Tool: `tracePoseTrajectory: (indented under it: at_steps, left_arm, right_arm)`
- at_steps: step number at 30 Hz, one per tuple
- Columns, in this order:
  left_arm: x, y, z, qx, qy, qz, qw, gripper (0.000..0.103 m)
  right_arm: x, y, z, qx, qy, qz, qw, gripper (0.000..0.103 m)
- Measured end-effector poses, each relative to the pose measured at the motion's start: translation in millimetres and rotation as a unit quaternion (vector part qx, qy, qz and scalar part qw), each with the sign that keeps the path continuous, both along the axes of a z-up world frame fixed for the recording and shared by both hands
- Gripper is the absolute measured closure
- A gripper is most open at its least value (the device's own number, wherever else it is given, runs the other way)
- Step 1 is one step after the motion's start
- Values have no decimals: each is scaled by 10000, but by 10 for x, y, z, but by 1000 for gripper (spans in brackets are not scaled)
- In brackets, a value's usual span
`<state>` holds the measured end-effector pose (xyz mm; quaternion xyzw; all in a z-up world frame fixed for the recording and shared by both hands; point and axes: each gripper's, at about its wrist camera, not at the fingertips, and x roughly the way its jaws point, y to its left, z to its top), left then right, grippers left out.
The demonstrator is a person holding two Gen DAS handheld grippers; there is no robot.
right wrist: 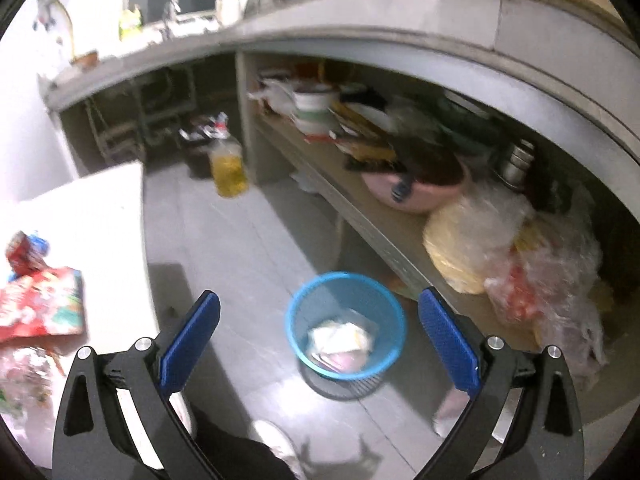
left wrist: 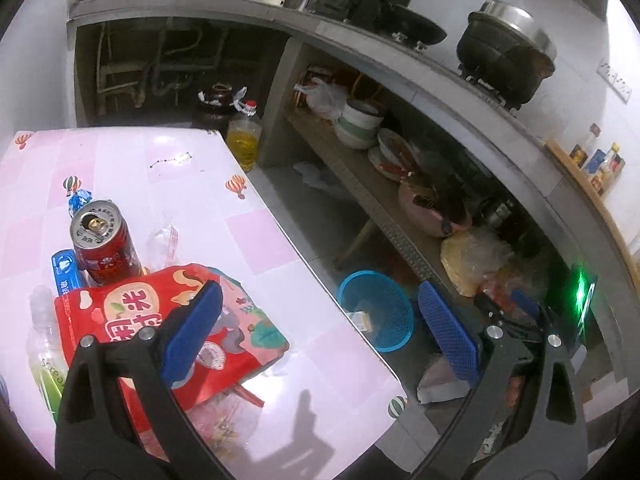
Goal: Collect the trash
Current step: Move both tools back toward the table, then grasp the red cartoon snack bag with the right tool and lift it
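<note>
Left gripper point(left wrist: 320, 332) spread wide, nothing between the pads, tilted down over the tabletop's point(left wrist: 256, 216) right edge. Just beneath its left finger: red snack bag point(left wrist: 132, 312), flat on the tabletop near that edge. Behind the bag, upright red can point(left wrist: 105, 242) and a clear bottle point(left wrist: 42, 344) at far left. Bare pink surface beyond, up to the far corner.

Right gripper point(right wrist: 319, 336) likewise released and empty, angled down over open grey floor point(right wrist: 240, 240). Blue mesh basket point(right wrist: 346, 324) on that floor between tabletop and lower shelf point(right wrist: 360, 208), holding crumpled wrappers point(right wrist: 340, 340). Oil bottle point(right wrist: 229, 172) farther back.
</note>
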<state>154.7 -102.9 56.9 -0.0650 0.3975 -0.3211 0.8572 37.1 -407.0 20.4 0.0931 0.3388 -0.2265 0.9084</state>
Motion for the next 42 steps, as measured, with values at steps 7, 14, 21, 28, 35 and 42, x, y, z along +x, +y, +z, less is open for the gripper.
tracePoseTrajectory:
  at_steps: [7, 14, 21, 28, 35, 42]
  left_arm:
    - [-162, 502, 72, -280, -409, 258, 9984, 8]
    - [-287, 1124, 100, -142, -668, 796, 9945, 9]
    - [-390, 1661, -24, 14, -614, 1188, 9910, 9]
    - [-530, 1957, -209, 14, -507, 1392, 9890, 9]
    - [-553, 2035, -353, 33, -451, 1406, 9890, 9]
    - [-554, 2035, -402, 109, -540, 1311, 9898, 11]
  right_arm:
    - [59, 178, 142, 244, -359, 328, 9985, 7]
    - [293, 550, 205, 493, -406, 919, 9937, 7]
    - [505, 926, 196, 952, -325, 1622, 9816, 7]
    - [691, 1122, -14, 2356, -56, 2202, 9466, 7]
    - [969, 1364, -641, 4685, 448, 2367, 8500, 17]
    - [1239, 1597, -1145, 5526, 772, 1963, 8063, 30]
